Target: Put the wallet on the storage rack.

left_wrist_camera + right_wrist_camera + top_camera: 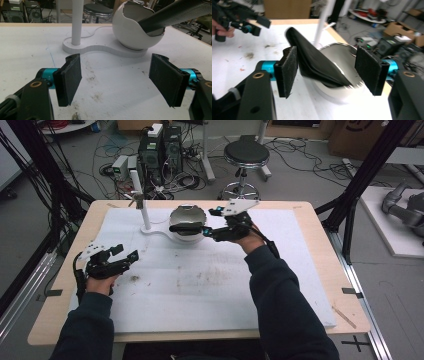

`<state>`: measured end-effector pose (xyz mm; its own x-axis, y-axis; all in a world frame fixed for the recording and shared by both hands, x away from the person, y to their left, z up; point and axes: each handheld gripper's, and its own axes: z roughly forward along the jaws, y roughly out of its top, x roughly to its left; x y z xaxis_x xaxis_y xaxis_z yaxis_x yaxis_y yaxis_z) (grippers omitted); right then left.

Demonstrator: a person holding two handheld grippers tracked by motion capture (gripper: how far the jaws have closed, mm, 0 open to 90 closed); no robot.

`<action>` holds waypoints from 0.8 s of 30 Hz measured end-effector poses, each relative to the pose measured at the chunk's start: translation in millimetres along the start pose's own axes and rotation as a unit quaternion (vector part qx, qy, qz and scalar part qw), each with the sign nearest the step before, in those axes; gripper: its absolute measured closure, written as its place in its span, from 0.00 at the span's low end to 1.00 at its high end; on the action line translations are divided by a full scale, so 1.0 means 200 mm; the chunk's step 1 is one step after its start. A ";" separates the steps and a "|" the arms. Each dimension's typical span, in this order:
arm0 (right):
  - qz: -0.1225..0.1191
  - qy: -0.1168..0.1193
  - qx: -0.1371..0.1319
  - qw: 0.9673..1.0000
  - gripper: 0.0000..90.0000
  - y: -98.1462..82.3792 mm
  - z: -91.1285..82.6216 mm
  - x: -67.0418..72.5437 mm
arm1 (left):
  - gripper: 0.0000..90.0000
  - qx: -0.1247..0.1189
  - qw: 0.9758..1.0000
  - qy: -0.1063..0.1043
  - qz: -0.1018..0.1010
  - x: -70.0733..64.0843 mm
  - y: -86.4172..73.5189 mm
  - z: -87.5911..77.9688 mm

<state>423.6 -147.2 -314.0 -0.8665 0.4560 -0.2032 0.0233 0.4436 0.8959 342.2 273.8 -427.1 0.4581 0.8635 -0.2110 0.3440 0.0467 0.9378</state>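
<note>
A white round bowl [187,238] stands on a flat white base [155,232] at the back middle of the table. A long black pouch-like item [189,227] leans in the bowl [338,96] and sticks out over its rim. My right gripper [209,224] hovers just right of the bowl, open. The black item [312,60] lies between its jaws, close to one pad [287,72] and well apart from the other. My left gripper [127,252] rests low at the table's left, open and empty. From there the bowl [130,32] and the black item [172,12] are ahead.
A white post [141,202] rises from the same base, left of the bowl. The table [310,215] carries a stained white mat [210,280]. A stool [245,157], computers and cables are on the floor behind the table.
</note>
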 end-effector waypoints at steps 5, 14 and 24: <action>0.052 -0.053 0.009 0.997 0.31 -0.15 -0.20 -0.06 | 0.29 -0.003 1.000 0.000 -0.003 0.00 0.00 0.00; 0.118 -0.162 0.072 0.977 0.23 -0.50 -0.49 -0.04 | 0.26 -0.024 1.000 -0.008 -0.002 0.01 0.01 0.02; 0.161 -0.197 0.078 0.964 0.23 -0.68 -0.54 0.02 | 0.26 -0.017 1.000 -0.004 0.012 -0.01 0.01 0.02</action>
<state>362.3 -289.0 -393.2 -0.5451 0.8339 -0.0860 0.3606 0.3259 0.8739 345.3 270.5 -425.1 0.4722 0.8608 -0.1899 0.3039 0.0433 0.9517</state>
